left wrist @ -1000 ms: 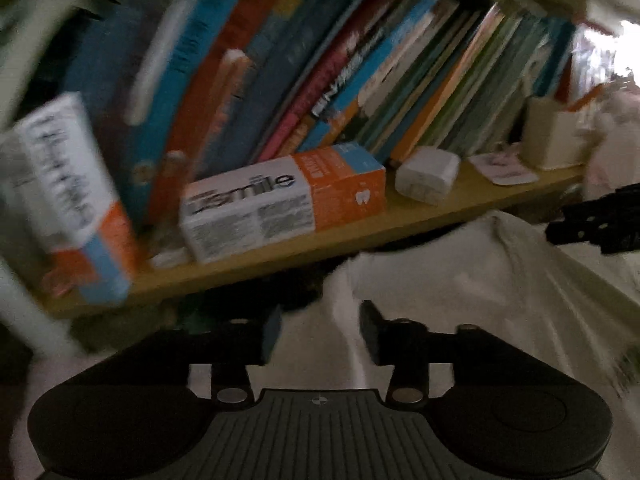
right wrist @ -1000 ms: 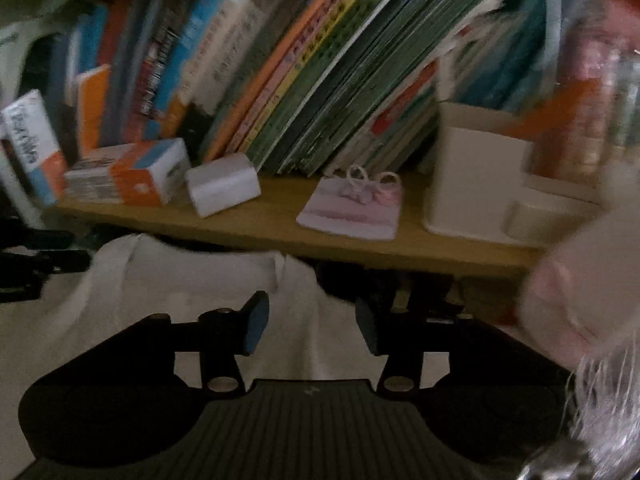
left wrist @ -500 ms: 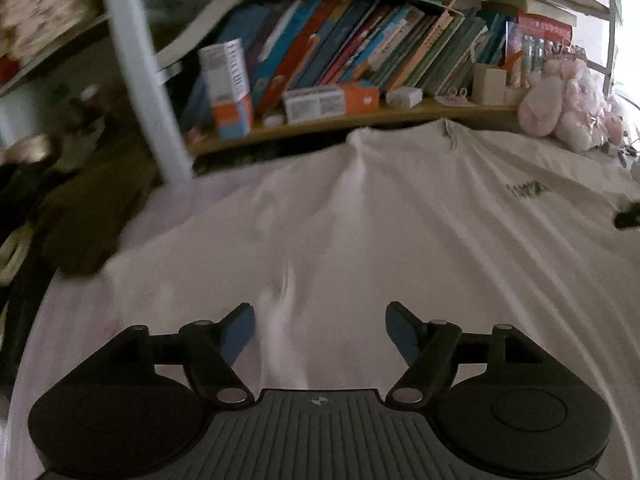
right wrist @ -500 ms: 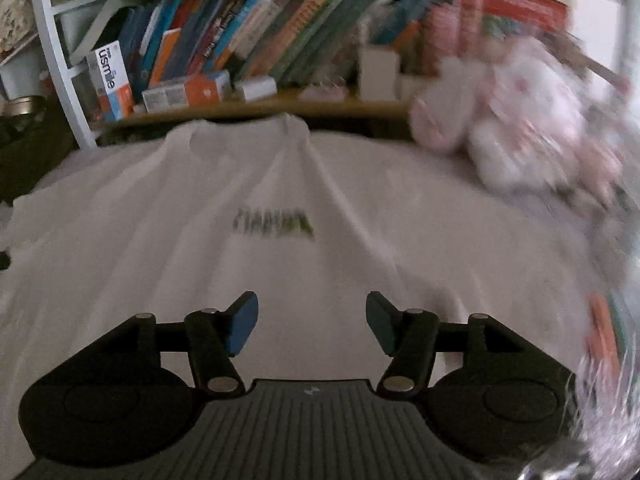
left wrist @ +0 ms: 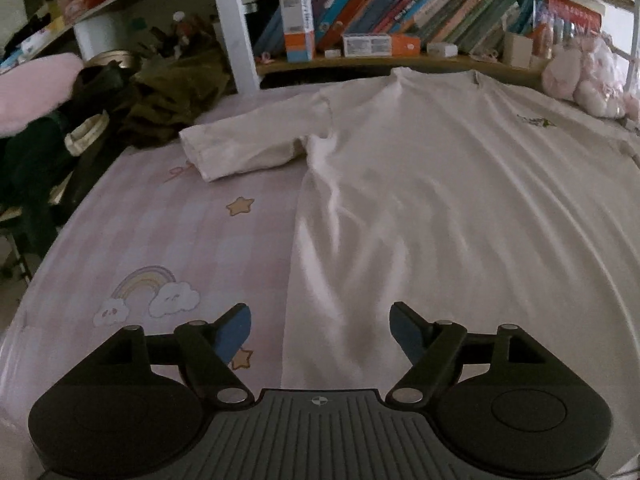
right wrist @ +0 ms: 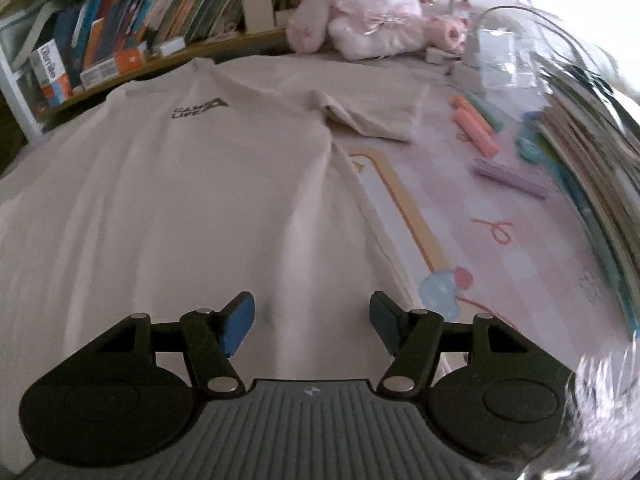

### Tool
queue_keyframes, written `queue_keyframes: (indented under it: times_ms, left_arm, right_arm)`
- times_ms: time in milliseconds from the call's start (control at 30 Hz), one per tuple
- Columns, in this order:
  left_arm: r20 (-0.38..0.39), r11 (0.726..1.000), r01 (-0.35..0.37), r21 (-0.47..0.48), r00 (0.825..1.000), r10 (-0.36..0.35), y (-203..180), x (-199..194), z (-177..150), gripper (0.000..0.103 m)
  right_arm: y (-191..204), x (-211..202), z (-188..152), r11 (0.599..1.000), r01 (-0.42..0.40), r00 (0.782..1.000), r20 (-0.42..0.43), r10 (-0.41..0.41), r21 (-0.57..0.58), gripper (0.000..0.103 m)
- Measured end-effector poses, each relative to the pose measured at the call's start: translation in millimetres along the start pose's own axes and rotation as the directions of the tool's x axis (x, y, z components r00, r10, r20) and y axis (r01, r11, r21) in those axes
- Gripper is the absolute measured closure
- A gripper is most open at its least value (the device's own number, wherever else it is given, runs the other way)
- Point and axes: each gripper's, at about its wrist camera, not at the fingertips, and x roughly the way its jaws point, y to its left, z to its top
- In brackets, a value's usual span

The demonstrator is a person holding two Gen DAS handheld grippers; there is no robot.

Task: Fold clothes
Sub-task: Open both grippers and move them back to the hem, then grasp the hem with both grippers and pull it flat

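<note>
A cream T-shirt [left wrist: 440,184] lies spread flat, front up, on a pink patterned bed sheet [left wrist: 168,240], collar toward the bookshelf. Its left sleeve [left wrist: 248,144] sticks out to the side. My left gripper [left wrist: 320,332] is open and empty, low over the shirt's lower left edge. In the right wrist view the same shirt [right wrist: 160,200] shows a small dark logo [right wrist: 200,109] and its right sleeve [right wrist: 372,108]. My right gripper [right wrist: 312,320] is open and empty, over the shirt's lower right part near its side edge.
A bookshelf [left wrist: 400,20] with books and boxes runs along the far side. Dark clothes [left wrist: 120,100] are piled at the far left. Pink plush toys [right wrist: 368,20] sit at the far right. Pens and a stack of books [right wrist: 580,140] lie on the right.
Both grippers have pulled back from the bookshelf and collar toward the shirt's lower part. Both jaws have opened wider. The whole shirt now shows laid flat.
</note>
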Motion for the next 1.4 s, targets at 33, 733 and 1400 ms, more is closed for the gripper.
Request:
queue_keyframes:
  times_ms: [33, 733, 1400]
  left_arm:
    - [0.002, 1.000, 0.004, -0.025, 1.000, -0.004, 4.5, 0.8, 1.5, 0.024]
    - [-0.016, 0.987, 0.009, -0.161, 1.000, -0.012, 52.9, 14.0, 8.4, 0.101]
    - [-0.004, 0.989, 0.053, -0.135, 0.999, -0.054, 58.2, 11.0, 4.7, 0.096]
  right_arm:
    - [-1.4, -1.5, -2.0, 1.000, 0.007, 1.000, 0.002, -0.007, 0.000, 0.041]
    - [-27.5, -14.7, -26.7, 0.992, 0.115, 0.993, -0.006, -0.114, 0.052, 0.043]
    - [-20.4, -20.3, -24.9, 0.997, 0.078, 0.996, -0.044, -0.077, 0.025, 0.098]
